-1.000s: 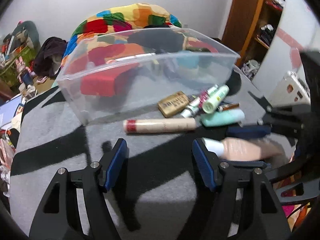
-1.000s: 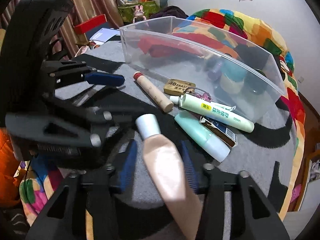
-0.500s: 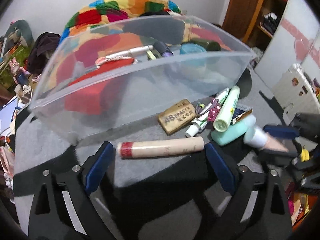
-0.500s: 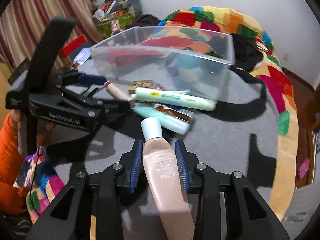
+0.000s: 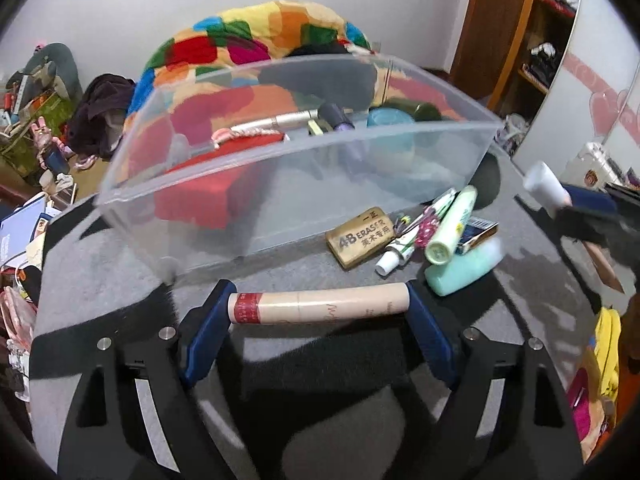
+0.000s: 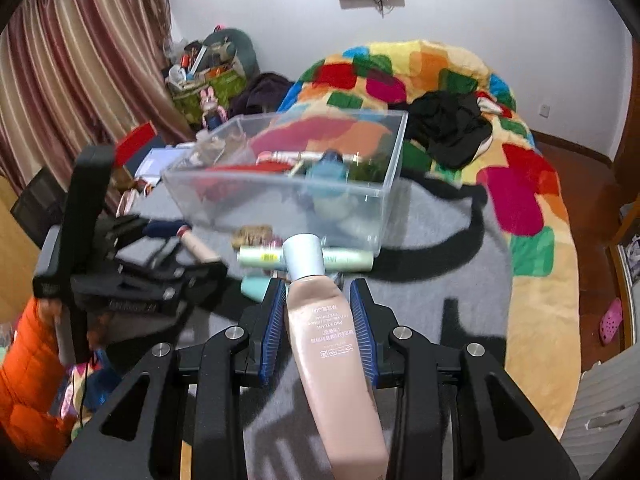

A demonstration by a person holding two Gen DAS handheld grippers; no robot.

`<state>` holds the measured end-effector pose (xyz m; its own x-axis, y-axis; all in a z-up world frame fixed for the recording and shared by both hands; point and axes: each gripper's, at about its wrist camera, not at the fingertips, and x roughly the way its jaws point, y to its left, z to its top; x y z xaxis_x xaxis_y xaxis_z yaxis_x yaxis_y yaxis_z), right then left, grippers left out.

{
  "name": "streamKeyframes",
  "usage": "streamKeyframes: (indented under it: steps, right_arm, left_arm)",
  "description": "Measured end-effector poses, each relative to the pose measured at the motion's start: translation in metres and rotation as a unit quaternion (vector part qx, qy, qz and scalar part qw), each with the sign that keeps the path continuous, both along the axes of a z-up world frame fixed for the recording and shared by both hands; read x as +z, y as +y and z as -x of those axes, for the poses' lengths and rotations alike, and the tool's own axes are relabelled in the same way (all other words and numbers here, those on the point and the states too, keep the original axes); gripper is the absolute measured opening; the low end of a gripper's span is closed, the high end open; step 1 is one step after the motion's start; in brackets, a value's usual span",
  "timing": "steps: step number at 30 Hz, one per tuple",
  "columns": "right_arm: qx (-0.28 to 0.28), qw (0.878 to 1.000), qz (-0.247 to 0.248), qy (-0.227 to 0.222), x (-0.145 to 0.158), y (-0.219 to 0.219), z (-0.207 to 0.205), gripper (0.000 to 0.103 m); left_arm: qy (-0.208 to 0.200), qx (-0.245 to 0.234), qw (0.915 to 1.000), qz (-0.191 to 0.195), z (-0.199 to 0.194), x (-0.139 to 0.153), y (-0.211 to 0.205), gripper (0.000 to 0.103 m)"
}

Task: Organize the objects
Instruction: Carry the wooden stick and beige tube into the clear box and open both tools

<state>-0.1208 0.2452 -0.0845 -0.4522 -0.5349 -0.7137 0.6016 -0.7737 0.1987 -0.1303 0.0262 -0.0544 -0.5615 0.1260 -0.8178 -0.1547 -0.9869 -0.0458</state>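
A beige stick with a red band [image 5: 320,308] lies crosswise on the grey table [image 5: 120,280], just in front of the clear bin [image 5: 280,148]. My left gripper [image 5: 318,296] straddles it lengthwise; its jaws are closing and the blue pads touch both ends. My right gripper [image 6: 319,286] is shut on a pink cream tube [image 6: 324,320] with a pale cap, held up off the table and pointing at the bin [image 6: 280,184]. The bin holds a red item, a teal jar and other bottles.
Beside the bin lie an eraser [image 5: 362,236], a pale green tube [image 5: 452,224], a mint tube [image 5: 464,268], a small floral tube [image 5: 404,244] and a little box [image 5: 478,230]. A patchwork quilt [image 6: 520,192] covers the bed behind. An orange sleeve [image 6: 28,360] shows at the left.
My left gripper moved forward, spread wide around the beige stick, then narrowed onto its ends. My right gripper lifted the pink tube clear of the table and rolled level.
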Motion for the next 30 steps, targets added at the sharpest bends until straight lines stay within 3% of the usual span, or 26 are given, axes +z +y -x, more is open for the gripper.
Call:
streamKeyframes:
  steps: [10,16,22,30]
  right_arm:
    - [-0.026,0.999,0.016,0.035,0.033,-0.02,0.025,0.031]
    - [-0.025,0.998,0.027,0.045,0.049,-0.039,0.046,0.031]
    - [-0.015,0.999,0.001,0.031,0.044,-0.068,0.072,0.031]
    - [0.009,0.998,-0.061,0.001,0.019,-0.098,0.093,0.031]
  left_arm:
    - [0.086,0.031,0.9957,-0.018,-0.022,0.052,-0.022,0.084]
    - [0.111,0.05,0.9921,-0.032,-0.014,0.074,-0.04,0.084]
    - [0.114,0.069,0.9905,-0.035,0.0,0.08,-0.05,0.084]
    - [0.083,0.077,0.9934,-0.017,0.032,0.064,-0.051,0.084]
